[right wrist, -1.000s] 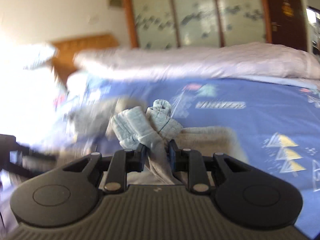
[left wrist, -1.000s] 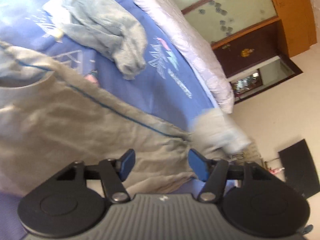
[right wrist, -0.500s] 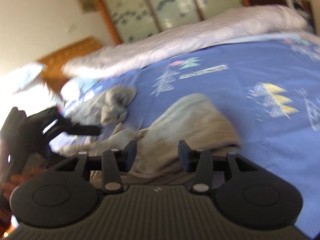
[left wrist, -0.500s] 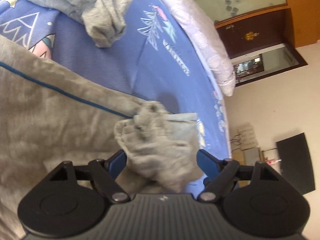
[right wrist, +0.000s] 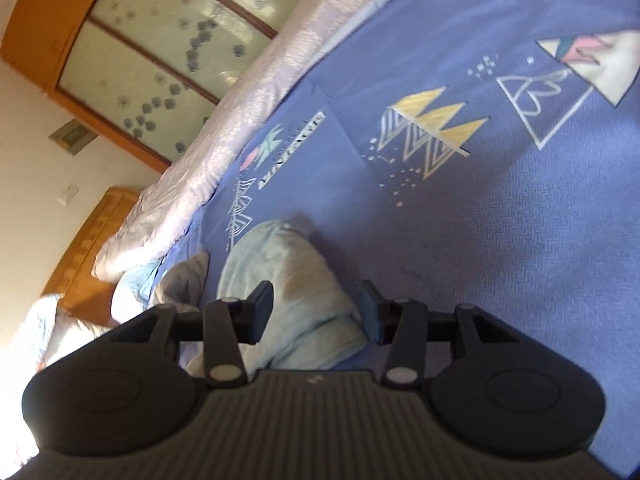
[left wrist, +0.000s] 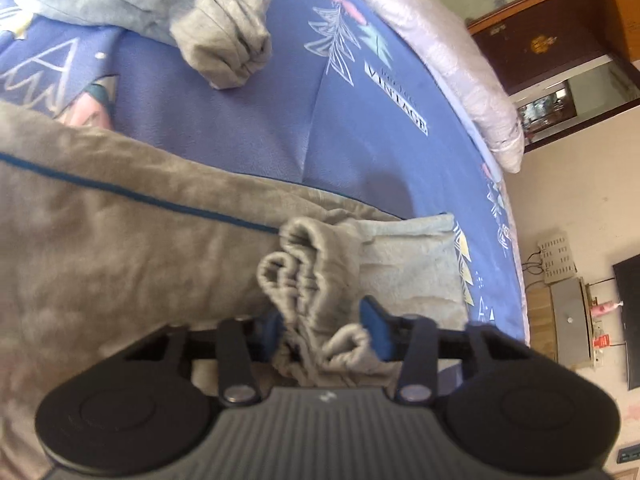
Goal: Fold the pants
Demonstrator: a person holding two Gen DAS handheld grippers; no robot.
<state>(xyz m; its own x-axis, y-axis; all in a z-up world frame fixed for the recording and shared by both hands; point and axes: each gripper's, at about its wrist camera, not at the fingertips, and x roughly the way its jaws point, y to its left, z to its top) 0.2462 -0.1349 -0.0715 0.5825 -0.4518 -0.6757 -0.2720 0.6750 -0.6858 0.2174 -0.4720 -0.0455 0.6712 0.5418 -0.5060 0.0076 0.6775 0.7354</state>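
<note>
Sprawled across a blue patterned bed (left wrist: 360,136), grey pants (left wrist: 120,248) with a thin blue side stripe fill the lower left of the left wrist view, one bunched cuff (left wrist: 308,280) gathered between the fingers of the left gripper (left wrist: 326,326). Its blue pads sit against either side of the ribbed cuff fabric, though blur keeps it unclear whether the jaws are pressing the cloth or merely flanking it, so the grip cannot be told. Beside the cuff, a paler fold of the same garment lies flat toward the bed's edge. Farther up the bed, a second grey garment (left wrist: 192,8) lies crumpled, well apart from the pants. A pale quilt (left wrist: 460,60) runs along the far side of the bed. Seen from the right wrist, the right gripper (right wrist: 316,312) hangs with its jaws spread wide, released, above a rumpled end of the pants (right wrist: 288,280), fingers either side of the fabric and not closed on it. Behind the bed stands a wooden wardrobe (right wrist: 132,40) with patterned glass panels.
</note>
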